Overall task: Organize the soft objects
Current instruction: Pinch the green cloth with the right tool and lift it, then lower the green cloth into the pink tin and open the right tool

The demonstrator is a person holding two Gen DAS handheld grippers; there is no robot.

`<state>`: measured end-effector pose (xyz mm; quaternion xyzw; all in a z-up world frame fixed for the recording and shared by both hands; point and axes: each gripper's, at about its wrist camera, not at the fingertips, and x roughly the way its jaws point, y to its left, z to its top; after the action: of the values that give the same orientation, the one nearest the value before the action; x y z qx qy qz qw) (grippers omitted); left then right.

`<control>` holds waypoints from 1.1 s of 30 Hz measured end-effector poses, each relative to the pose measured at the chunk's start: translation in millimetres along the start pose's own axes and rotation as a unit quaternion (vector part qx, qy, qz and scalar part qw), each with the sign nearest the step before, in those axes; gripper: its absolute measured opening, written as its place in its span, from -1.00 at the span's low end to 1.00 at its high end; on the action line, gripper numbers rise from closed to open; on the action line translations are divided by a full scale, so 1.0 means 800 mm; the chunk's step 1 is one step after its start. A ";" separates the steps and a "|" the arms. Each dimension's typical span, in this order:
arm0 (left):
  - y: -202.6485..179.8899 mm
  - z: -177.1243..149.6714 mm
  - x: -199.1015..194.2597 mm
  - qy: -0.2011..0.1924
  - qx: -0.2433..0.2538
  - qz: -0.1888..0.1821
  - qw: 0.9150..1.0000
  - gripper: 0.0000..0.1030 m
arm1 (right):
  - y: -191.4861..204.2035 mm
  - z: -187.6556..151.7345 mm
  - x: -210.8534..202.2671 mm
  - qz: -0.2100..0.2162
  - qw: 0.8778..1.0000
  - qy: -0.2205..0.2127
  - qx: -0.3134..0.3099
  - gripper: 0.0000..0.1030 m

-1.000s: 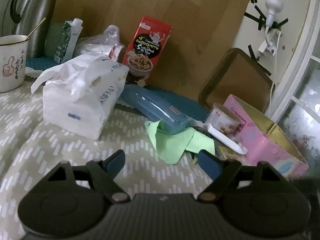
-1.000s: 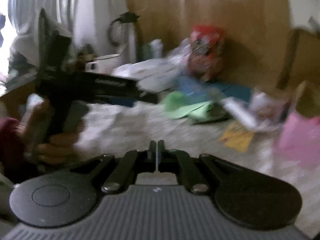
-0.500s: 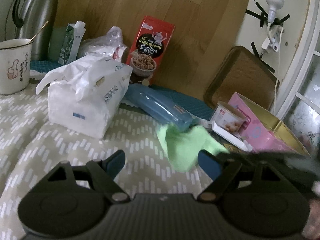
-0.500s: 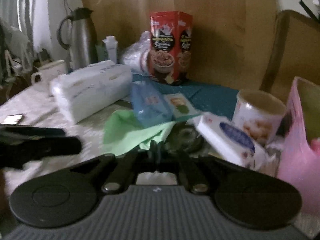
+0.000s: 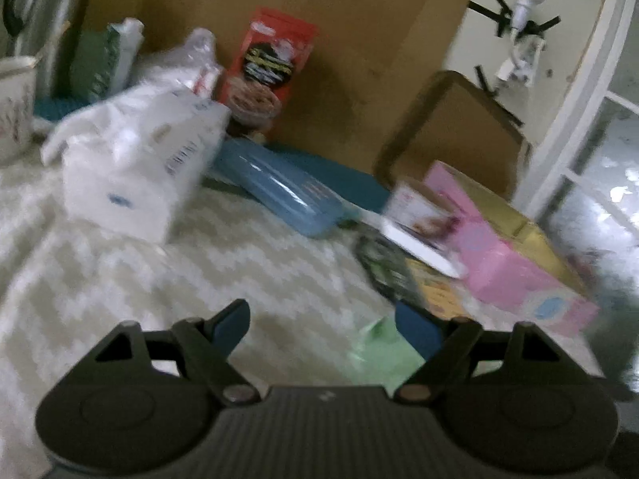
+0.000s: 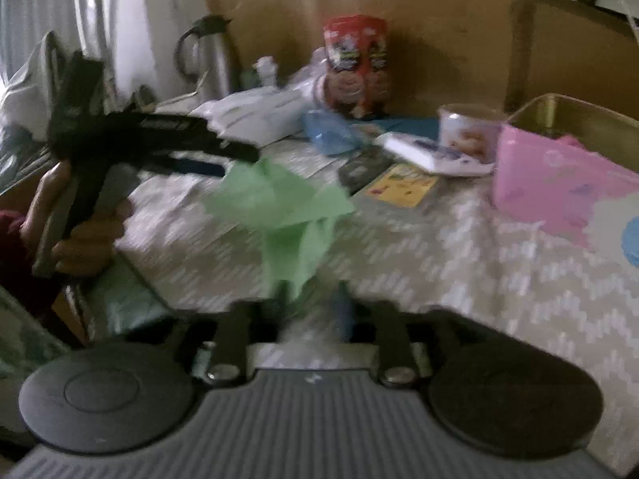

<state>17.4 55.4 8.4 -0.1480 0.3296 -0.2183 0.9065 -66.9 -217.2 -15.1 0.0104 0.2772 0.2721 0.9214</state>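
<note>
A light green cloth (image 6: 279, 207) hangs crumpled in the air just ahead of my right gripper (image 6: 311, 303). The right jaws are opening, and the cloth's lower tail sits between the blurred fingers without being pinched. In the left wrist view the same green cloth (image 5: 379, 351) shows low down, beside the right finger of my left gripper (image 5: 323, 323). That gripper stands open over the patterned tablecloth (image 5: 120, 279) with nothing in it. The right wrist view also shows the left gripper (image 6: 159, 139) from the side, held by a hand (image 6: 80, 223).
A white tissue pack (image 5: 135, 167), a blue plastic case (image 5: 279, 191) and a red cereal box (image 5: 267, 72) stand at the back. A pink box (image 5: 511, 255), a small tub (image 5: 419, 207) and flat packets (image 5: 435, 291) crowd the right. A mug (image 5: 12, 103) is far left.
The green cloth left its place by the blue case and came toward the near side, next to the left gripper. The right gripper, shut before, now has its fingers apart.
</note>
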 end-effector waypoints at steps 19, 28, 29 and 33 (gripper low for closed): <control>-0.143 0.004 0.047 0.081 0.129 -0.072 0.986 -0.53 | 0.011 0.008 0.008 -0.054 0.995 -0.052 -0.064 -0.85; -0.298 0.057 0.120 0.038 0.241 -0.143 0.959 -0.26 | -0.096 0.041 -0.063 -0.217 0.963 -0.159 -0.013 -0.85; -0.311 0.060 0.137 0.039 0.245 -0.135 0.959 -0.14 | -0.113 0.043 -0.061 -0.240 0.957 -0.160 -0.009 -0.85; -0.342 0.058 0.199 0.025 0.258 -0.042 0.965 0.49 | -0.192 0.050 -0.041 -0.327 0.937 -0.119 0.035 -0.67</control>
<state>75.9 -253.1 70.3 0.0828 0.2783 -0.3371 0.8956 7.5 -359.5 9.3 -0.0165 0.1630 -0.0567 0.9849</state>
